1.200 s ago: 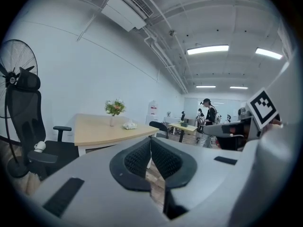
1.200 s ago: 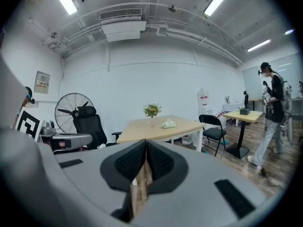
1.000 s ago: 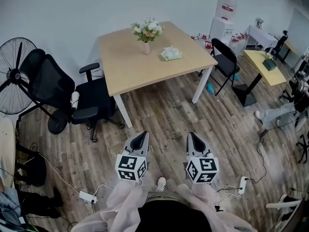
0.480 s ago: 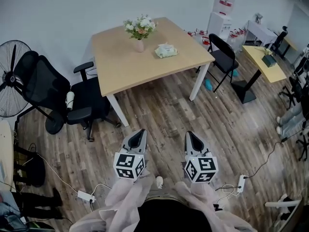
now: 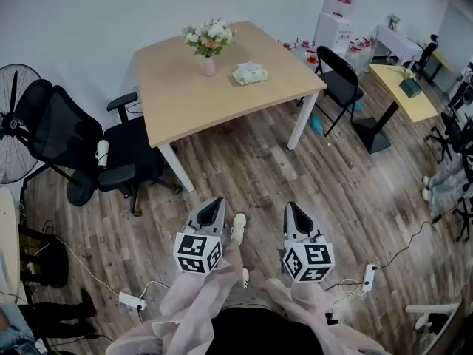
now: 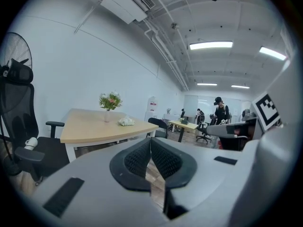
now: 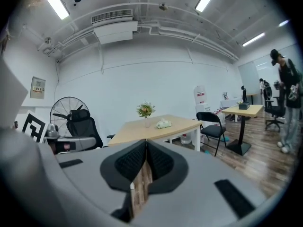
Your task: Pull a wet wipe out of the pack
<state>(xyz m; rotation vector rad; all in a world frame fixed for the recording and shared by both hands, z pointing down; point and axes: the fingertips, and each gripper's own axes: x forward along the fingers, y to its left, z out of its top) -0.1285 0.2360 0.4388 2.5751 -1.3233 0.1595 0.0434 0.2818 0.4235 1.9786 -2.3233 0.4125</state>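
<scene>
Both claws are hanging low in the head view, side by side and level with each other. Both are sitting closed on nothing. In its own view the left claw (image 5: 215, 203) is showing its ribbed pads pressed together at the tip, with only planks peeping through the slit below them, and the right claw (image 5: 293, 206) is showing the same. Out from the tips, a wide run of bare wooden floor (image 5: 251, 161) is lying between them and the table (image 5: 185, 102), which is filling the upper middle of the frame, so the claws are sitting well apart from anything on it. The wet wipe pack (image 5: 250, 73) is lying flat on the table's far half, near the vase of flowers (image 5: 209, 44) and to its right. It is sitting almost straight up the frame from the gap between the claws: up and a little right of the left one, up and a little left of the right one. Neither claw is looking clearly nearer, though the right gripper view is putting the pack a shade closer to its claw's line. The pack's long side is appearing to run across the frame, broadside to both claws; it is too small here to tell where its opening is facing. The coming move is looking like a plain advance up the frame to the table's near edge before any reach.
</scene>
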